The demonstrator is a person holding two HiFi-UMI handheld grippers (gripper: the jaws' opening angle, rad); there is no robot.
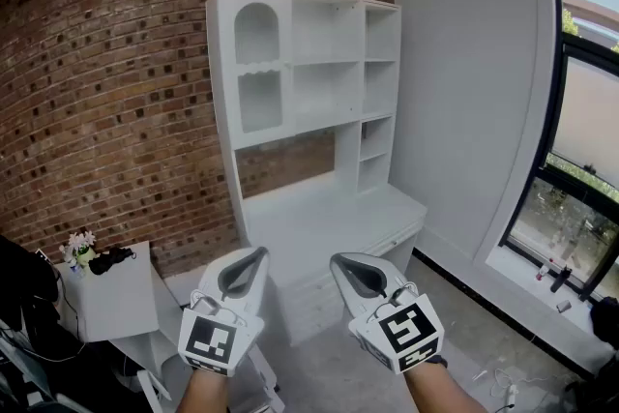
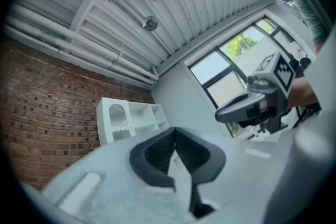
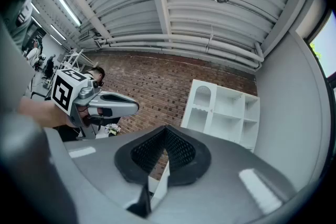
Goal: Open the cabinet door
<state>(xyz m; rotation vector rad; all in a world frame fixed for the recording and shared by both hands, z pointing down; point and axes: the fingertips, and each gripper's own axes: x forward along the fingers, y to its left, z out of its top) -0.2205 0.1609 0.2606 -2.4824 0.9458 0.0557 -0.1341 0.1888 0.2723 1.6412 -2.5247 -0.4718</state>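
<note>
Two claws, the left claw (image 1: 250, 264) and the right claw (image 1: 350, 268), are held side by side in front of the cabinet (image 1: 309, 111), well apart from it. Each is clenched with nothing between its jaws, which suits an approach before contact. The cabinet door (image 1: 257, 63), judged to be the arched panel at the cabinet's upper left, appears shut. Reaching it calls for closing in on the cabinet first.

Brick wall (image 1: 116, 63) behind; small white table (image 1: 121, 300) bearing flowers (image 1: 79, 249); window (image 1: 590, 131) at right.
</note>
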